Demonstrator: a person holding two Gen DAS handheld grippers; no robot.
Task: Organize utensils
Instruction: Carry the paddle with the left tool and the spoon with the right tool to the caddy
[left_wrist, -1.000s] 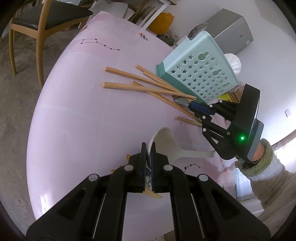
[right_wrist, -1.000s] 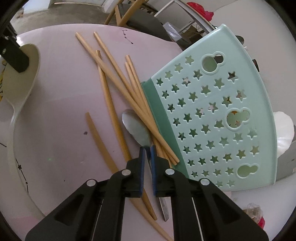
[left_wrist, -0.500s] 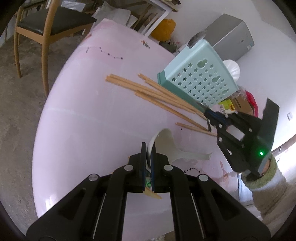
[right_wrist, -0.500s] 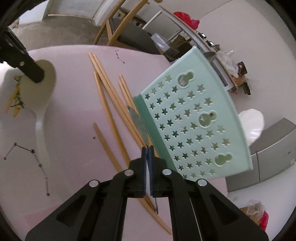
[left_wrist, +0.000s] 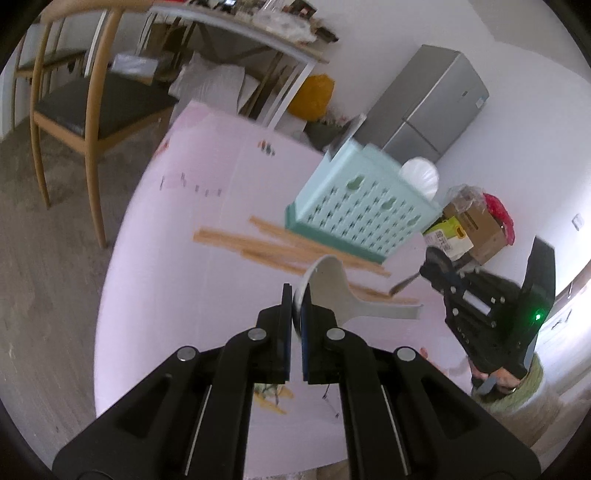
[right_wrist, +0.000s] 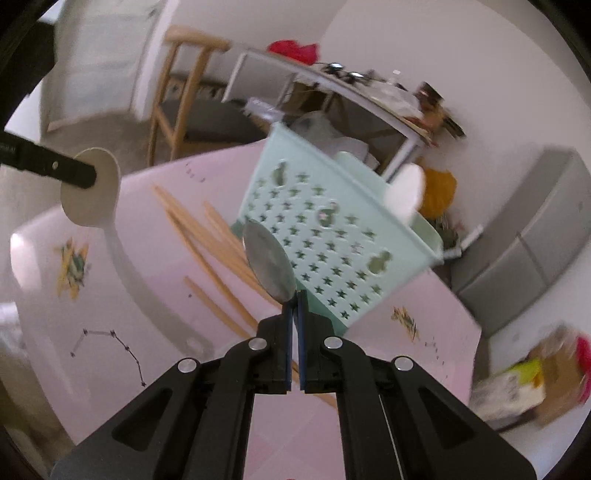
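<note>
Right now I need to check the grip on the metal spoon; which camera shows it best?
The right wrist view: the metal spoon rises large and central, clamped in the right gripper. The left wrist view shows it only small and blurred at the frame's right side.

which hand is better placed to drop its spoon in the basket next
Probably the right. The right gripper holds the metal spoon lifted right in front of the basket. The left gripper grips the white spoon farther back, with the chopsticks lying between.
</note>
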